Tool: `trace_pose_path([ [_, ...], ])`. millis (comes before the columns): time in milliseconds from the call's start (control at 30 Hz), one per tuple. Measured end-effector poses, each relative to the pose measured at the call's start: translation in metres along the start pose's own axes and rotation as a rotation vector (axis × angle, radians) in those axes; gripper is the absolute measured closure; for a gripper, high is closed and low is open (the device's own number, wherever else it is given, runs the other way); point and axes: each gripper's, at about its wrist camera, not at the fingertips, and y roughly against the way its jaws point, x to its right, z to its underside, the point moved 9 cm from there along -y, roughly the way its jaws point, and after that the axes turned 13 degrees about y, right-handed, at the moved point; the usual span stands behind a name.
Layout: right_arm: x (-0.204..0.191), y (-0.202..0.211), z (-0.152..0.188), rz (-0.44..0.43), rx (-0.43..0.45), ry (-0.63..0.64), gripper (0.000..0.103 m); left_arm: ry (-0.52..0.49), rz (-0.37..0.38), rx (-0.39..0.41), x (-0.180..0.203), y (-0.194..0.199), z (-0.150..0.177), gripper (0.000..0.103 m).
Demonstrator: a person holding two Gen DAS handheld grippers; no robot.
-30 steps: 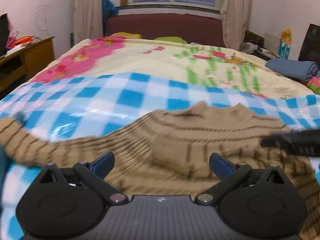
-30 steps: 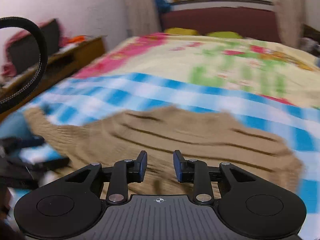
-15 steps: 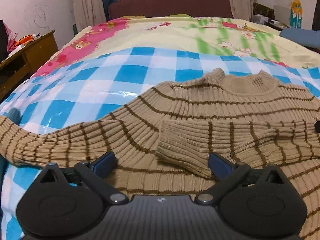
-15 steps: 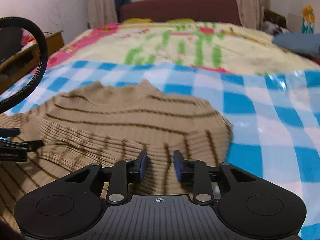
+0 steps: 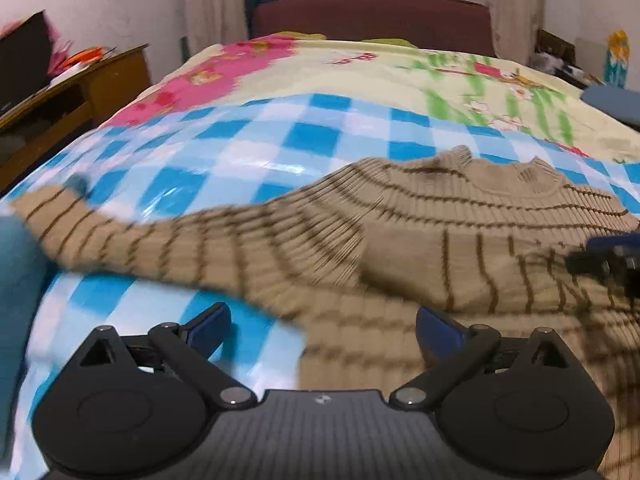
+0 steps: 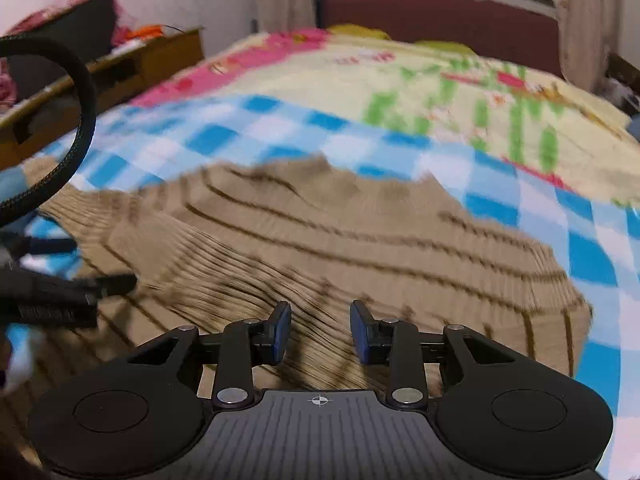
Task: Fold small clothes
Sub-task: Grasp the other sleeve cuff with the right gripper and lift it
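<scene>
A tan sweater with brown stripes [image 5: 420,216] lies flat on the blue-checked sheet [image 5: 256,156] of the bed. One sleeve is folded across its chest; the other sleeve [image 5: 120,232] stretches out to the left. My left gripper [image 5: 324,324] stands wide open just above the sweater's lower left part, with nothing between its fingers. In the right wrist view the sweater [image 6: 360,236] fills the middle. My right gripper [image 6: 320,330] hovers over the folded sleeve, its jaws opening, with only knit below them and nothing pinched. The right gripper's tip [image 5: 600,258] shows at the left view's right edge.
A floral bedspread [image 5: 400,76] covers the far half of the bed, up to a dark red headboard [image 5: 372,20]. A wooden desk [image 5: 72,96] stands by the left side. A black cable [image 6: 76,128] loops at the left. Something blue lies at the far right [image 5: 612,104].
Both views have swung left over the sweater, so the outstretched sleeve now shows more fully. The right gripper's jaws have widened a little. The sweater itself lies as before.
</scene>
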Motion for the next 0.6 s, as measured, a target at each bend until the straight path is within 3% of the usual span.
trace_pose_path([
  [267, -0.098, -0.022, -0.070, -0.146, 0.038, 0.158, 0.070, 0.110, 0.040, 0.020, -0.056, 0.048, 0.007, 0.000],
  [433, -0.184, -0.048, -0.122, -0.263, 0.052, 0.286, 0.063, 0.120, 0.012, 0.057, -0.093, 0.059, -0.004, 0.000],
  [600, -0.253, -0.076, -0.155, -0.348, 0.057, 0.372, 0.063, 0.159, -0.025, 0.078, -0.135, 0.065, -0.006, 0.000],
])
